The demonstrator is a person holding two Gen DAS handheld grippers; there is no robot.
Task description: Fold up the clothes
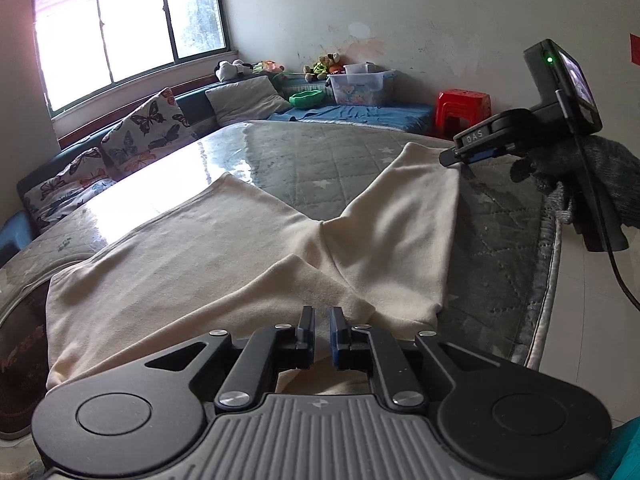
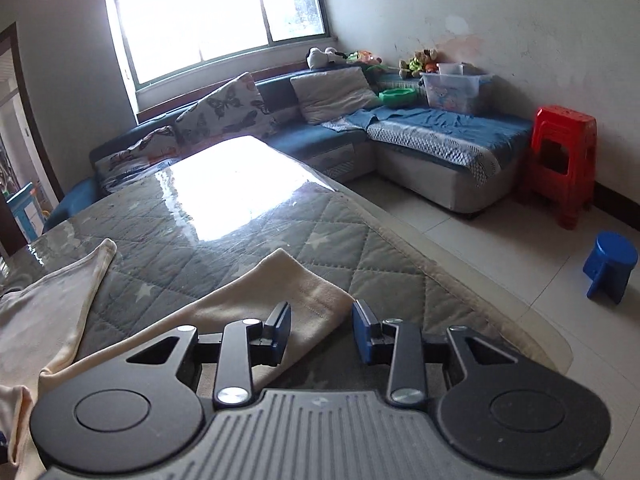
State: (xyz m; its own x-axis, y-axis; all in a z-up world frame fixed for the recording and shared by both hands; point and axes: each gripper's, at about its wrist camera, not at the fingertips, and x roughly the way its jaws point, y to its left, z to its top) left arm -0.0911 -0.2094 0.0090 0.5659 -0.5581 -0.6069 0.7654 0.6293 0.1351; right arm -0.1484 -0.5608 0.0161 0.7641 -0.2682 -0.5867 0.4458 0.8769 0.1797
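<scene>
Cream trousers [image 1: 224,248] lie spread on the quilted counter [image 1: 312,160], mid-frame. Left gripper [image 1: 322,334] jaws nearly pressed together at the waistband; right gripper [image 2: 320,330] jaws spread over a leg hem.

one cream garment [image 1: 224,256], two grippers, one red stool [image 2: 562,160], one blue stool [image 2: 610,266].

The only readable lettering is "DAS", in pale capitals on a small dark plate on the side of the right gripper [image 1: 450,157], seen in the left wrist view; reddish marks at that view's lower left edge are illegible.
</scene>
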